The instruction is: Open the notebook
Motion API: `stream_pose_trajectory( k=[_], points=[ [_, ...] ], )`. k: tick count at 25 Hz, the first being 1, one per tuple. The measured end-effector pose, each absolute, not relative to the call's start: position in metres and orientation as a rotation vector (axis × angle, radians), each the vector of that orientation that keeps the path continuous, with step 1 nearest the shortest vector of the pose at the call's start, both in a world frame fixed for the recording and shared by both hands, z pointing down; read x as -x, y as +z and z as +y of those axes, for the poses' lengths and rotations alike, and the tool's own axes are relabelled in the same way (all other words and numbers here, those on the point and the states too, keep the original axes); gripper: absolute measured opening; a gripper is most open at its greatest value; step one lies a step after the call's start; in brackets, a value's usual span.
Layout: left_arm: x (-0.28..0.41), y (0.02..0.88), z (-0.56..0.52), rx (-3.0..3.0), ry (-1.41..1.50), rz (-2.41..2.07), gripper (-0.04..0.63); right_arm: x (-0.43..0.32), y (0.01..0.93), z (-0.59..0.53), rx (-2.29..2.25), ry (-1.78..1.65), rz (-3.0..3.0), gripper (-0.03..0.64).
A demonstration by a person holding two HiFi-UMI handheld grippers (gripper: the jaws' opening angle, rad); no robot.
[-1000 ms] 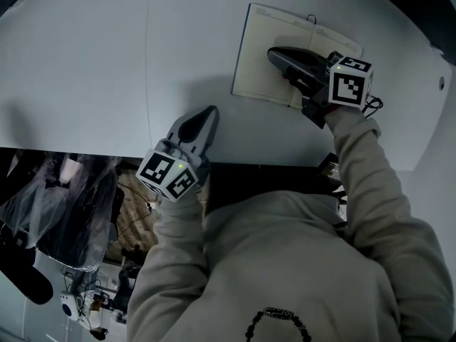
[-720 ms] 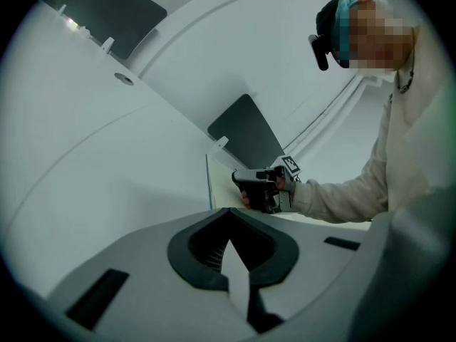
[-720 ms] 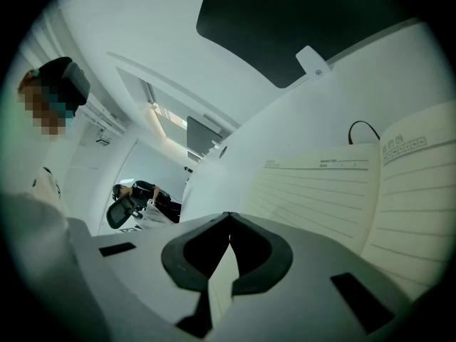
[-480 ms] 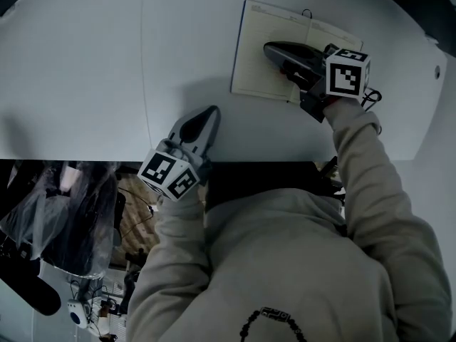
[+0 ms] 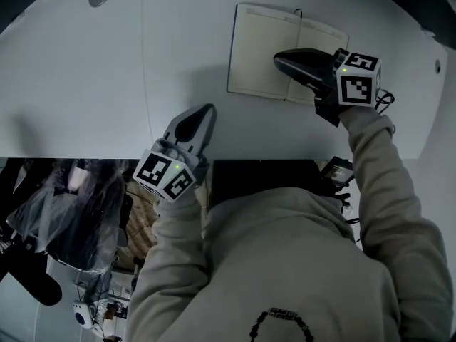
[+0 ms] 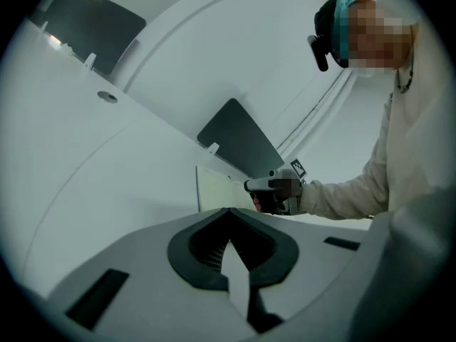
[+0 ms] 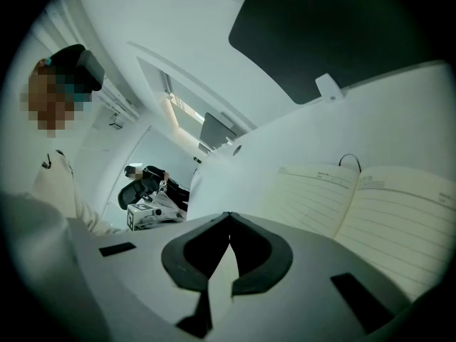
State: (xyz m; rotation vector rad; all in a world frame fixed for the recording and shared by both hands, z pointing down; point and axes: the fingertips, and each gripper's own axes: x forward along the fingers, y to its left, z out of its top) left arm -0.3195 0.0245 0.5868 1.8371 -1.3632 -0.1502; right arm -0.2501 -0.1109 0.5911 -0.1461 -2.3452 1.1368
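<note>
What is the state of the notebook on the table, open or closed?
Open. The notebook lies flat on the table, with two lined pages spread on either side of its spine.

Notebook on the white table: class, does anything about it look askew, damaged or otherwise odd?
Nothing stands out. The notebook lies open and flat on the table, both lined pages smooth, slightly angled to the table's edge. The shut right tongs are over it.
</note>
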Motion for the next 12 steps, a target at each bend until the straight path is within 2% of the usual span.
stream_pose_trajectory(
  k=[12],
  points=[
    [0.254, 0.496, -0.029, -2.036, -0.101, -1.308, -0.005, 0.164, 0.501, -0.123, 0.081, 1.068, -2.475, 0.023]
  ],
)
